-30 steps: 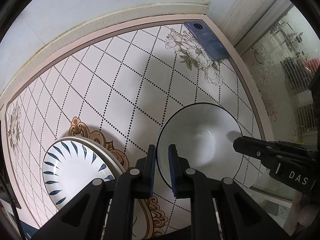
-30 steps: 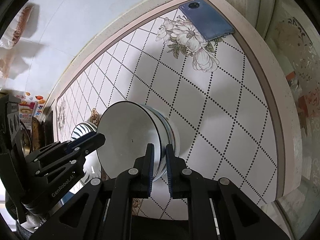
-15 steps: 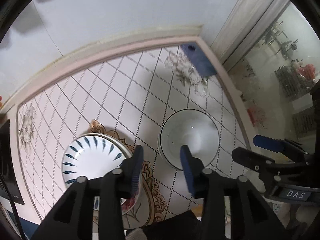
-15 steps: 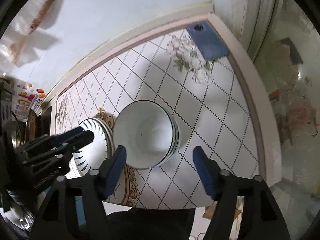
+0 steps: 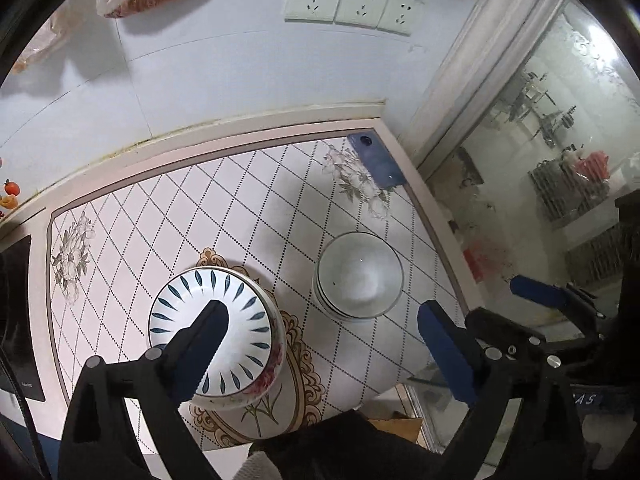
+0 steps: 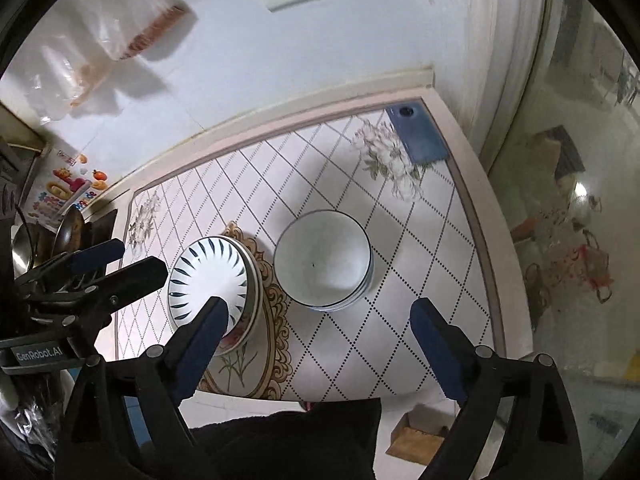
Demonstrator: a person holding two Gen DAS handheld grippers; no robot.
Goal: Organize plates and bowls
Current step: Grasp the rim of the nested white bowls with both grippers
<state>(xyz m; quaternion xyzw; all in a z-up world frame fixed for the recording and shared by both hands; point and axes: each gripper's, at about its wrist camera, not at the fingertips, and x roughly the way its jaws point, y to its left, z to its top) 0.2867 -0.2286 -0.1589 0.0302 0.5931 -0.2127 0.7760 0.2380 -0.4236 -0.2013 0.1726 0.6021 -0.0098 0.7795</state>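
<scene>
Both hand-held grippers (image 5: 320,312) (image 6: 318,312) just spread wide, empty, above stacked bowls (image 6: 323,260), plates (image 6: 208,280); phone (image 6: 418,134) in table corner

Left gripper (image 5: 320,328): jaws spread wide, just opened, nothing between them, pointing steeply down. Right gripper (image 6: 320,316): likewise, jaws wide after opening, empty. Both are held side by side.

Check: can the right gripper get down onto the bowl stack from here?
Probably yes. The right gripper is open, nothing between its fingers, and hangs above the bowl stack. Nothing covers the stack; the plates sit apart beside it, and the left gripper is off over them.
</scene>
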